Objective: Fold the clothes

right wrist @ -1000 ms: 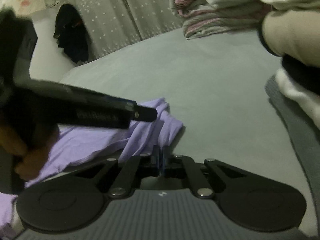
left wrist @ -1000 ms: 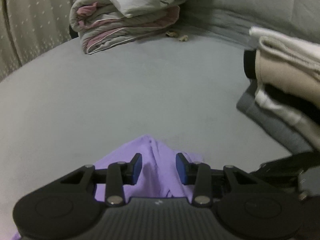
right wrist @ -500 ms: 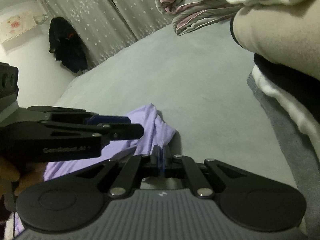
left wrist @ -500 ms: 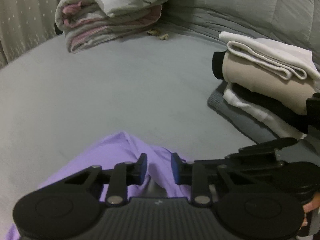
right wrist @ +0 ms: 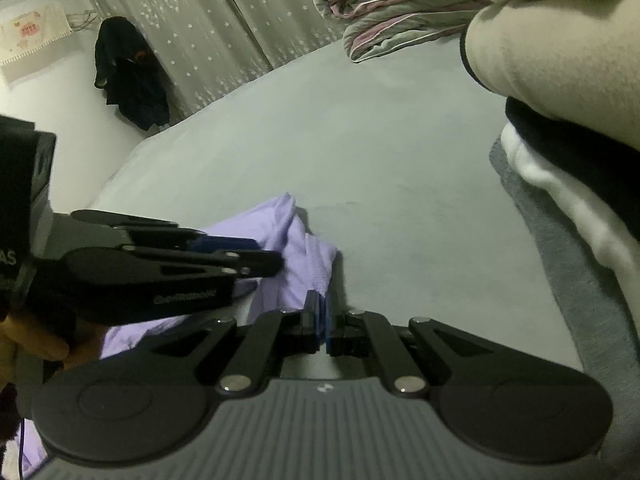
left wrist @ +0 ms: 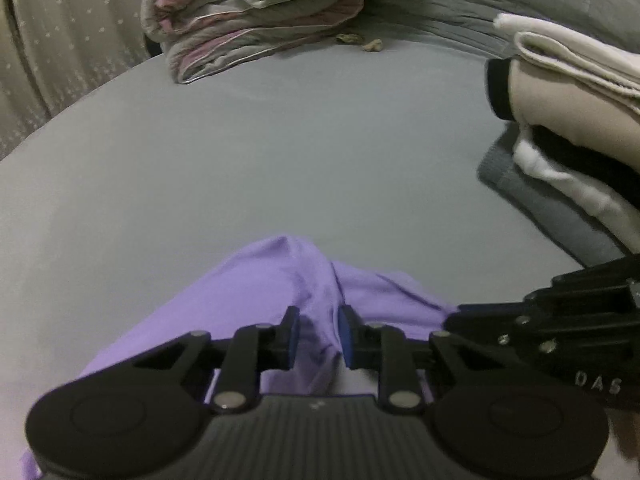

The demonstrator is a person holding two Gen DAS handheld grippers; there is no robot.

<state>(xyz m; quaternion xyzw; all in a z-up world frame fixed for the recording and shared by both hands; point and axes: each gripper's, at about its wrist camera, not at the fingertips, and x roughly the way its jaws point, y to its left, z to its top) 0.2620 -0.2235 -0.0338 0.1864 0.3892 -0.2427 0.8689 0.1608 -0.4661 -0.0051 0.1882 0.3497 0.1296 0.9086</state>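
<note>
A purple garment (left wrist: pixel 272 280) lies bunched on the grey bed sheet (left wrist: pixel 280 152). My left gripper (left wrist: pixel 319 320) has its jaws closing, and a raised fold of the purple cloth fills the gap between its blue pads. In the right wrist view the same gripper (right wrist: pixel 276 264) reaches in from the left over the garment (right wrist: pixel 288 248). My right gripper (right wrist: pixel 320 308) is shut, with the edge of the purple cloth running into its tips. It shows in the left wrist view (left wrist: pixel 452 320) at the garment's right edge.
A stack of folded clothes (left wrist: pixel 560 120) in white, beige, black and grey stands close on the right. A folded quilt (left wrist: pixel 256 32) sits at the far side of the bed. Curtains (right wrist: pixel 224 20) and a hanging dark garment (right wrist: pixel 128 76) are beyond. A hand (right wrist: pixel 24 340) holds the left gripper.
The left jaws have narrowed onto the purple fold. The right gripper has come in close beside the left one, at the garment's right edge.
</note>
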